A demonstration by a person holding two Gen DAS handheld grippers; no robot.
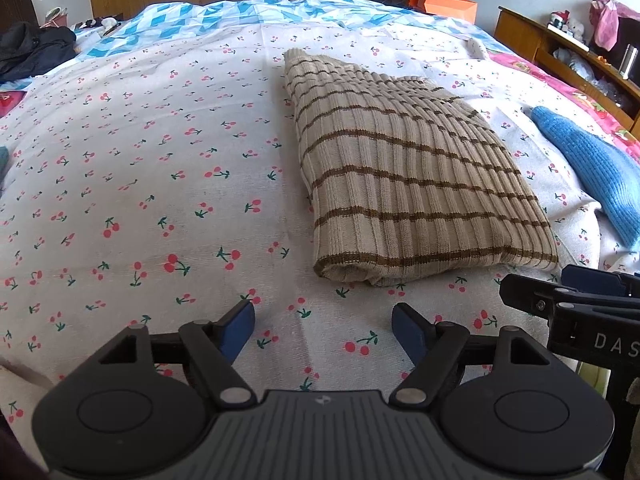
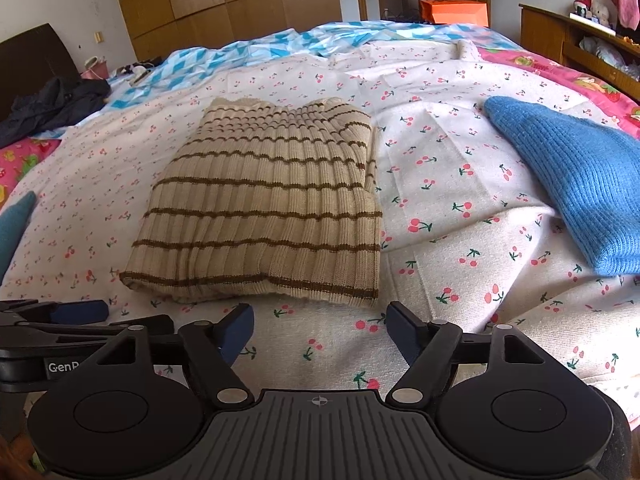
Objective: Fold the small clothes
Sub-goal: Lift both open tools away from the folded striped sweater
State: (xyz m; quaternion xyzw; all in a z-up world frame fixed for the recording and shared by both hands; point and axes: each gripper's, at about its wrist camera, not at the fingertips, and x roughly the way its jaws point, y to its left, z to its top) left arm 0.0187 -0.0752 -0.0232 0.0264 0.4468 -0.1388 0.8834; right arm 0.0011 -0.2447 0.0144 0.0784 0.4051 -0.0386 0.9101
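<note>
Both claws empty & spread wide: left gripper point(image 1: 323, 330) low centre of its view, right gripper point(image 2: 320, 330) same in its view, fingers well apart, nothing between them, both hovering over the cherry-print sheet point(image 1: 140, 184) just short of the garment. Striped beige knit point(image 1: 404, 184) sits folded, centre-right in left view, centre-left in right view point(image 2: 264, 208), thick rolled edge nearest the claws. Looks like a fold's done, prob. one more fold or a move to a pile left, can't tell which. Blue knit point(image 2: 572, 184) lies well apart at right edge of right view, likely next item. Risks: ribbed knit is bulky & springy, so pinching only the top layer at the near edge would peel the fold open; grabbing too deep could catch the sheet w/ it & drag the bedding; the 2 claws sit close side by side, so uneven lift would skew the stack; soft mattress gives, so pads may slip under-grip
</note>
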